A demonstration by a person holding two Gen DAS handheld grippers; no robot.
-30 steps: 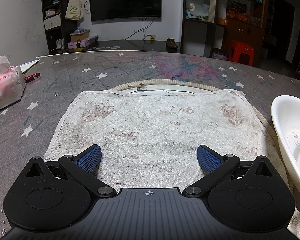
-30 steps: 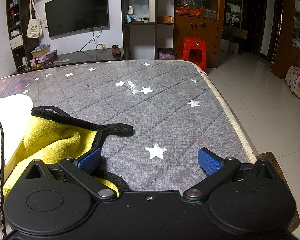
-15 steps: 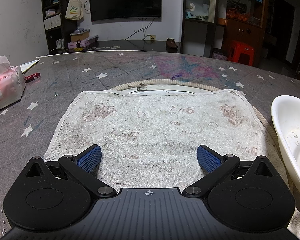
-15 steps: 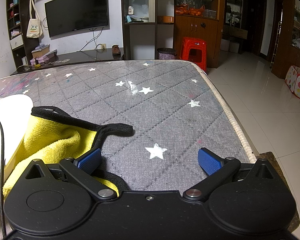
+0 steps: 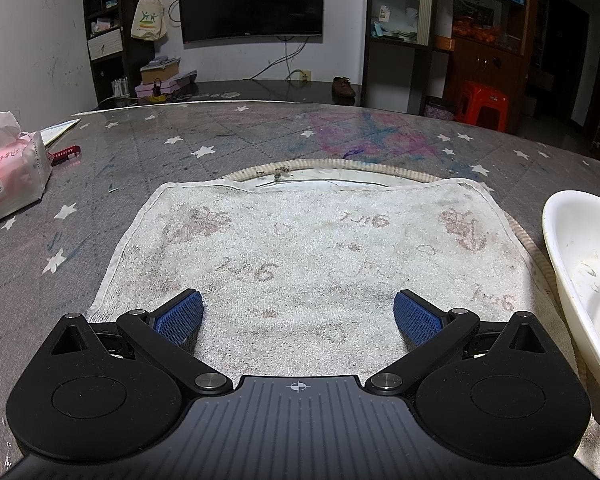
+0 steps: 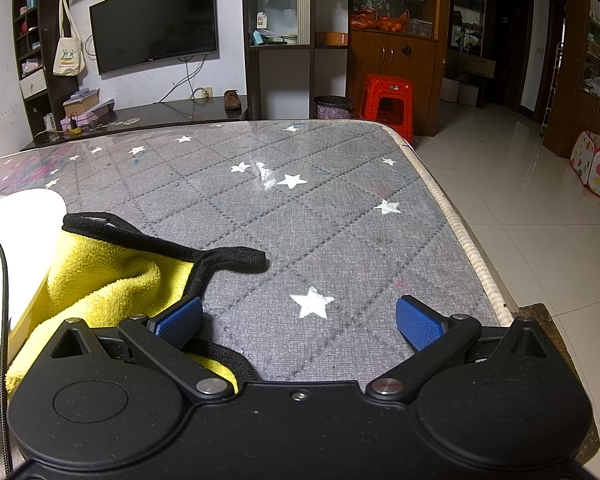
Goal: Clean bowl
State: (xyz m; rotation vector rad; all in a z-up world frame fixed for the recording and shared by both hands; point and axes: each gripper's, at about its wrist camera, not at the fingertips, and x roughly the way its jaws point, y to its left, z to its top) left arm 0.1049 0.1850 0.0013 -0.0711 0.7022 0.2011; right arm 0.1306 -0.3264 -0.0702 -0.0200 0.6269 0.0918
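A white bowl (image 5: pixel 580 272) with crumbs and smears inside sits at the right edge of the left wrist view; its rim (image 6: pixel 16 248) shows at the far left of the right wrist view. My left gripper (image 5: pixel 298 314) hangs open over a stained white towel (image 5: pixel 308 248), nothing between its fingers. A yellow cloth with black trim (image 6: pixel 112 276) lies against the bowl. My right gripper (image 6: pixel 298 320) is open just right of that cloth, its left finger (image 6: pixel 180 316) at the cloth's edge, holding nothing.
The grey star-patterned table top (image 6: pixel 300 208) ends at a corded edge (image 6: pixel 460 240) on the right, with tiled floor beyond. A pink tissue pack (image 5: pixel 8 176) and a red pen (image 5: pixel 64 155) lie at the left. A black cable (image 6: pixel 4 320) runs past the bowl.
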